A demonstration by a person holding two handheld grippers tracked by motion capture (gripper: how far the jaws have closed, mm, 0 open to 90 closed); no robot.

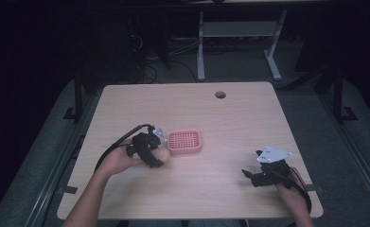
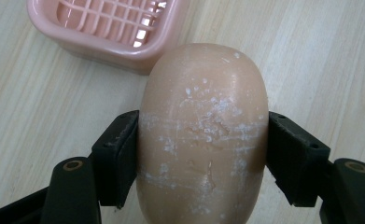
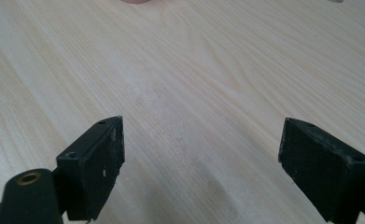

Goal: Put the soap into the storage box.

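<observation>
The left gripper [image 2: 202, 154] is clamped on a smooth, rounded, peach-coloured bar of soap [image 2: 203, 135] streaked with white residue, holding it just beside the pink plastic slatted soap dish [image 2: 110, 28] on the pale wooden table [image 1: 230, 123]. The right gripper [image 3: 201, 168], near the table's right front edge, has its jaws wide apart over bare wood.

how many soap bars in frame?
1. The soap bar is clamped between the left tongs, just short of the pink soap dish on the table. Right tongs are open and empty. None seen elsewhere.
</observation>
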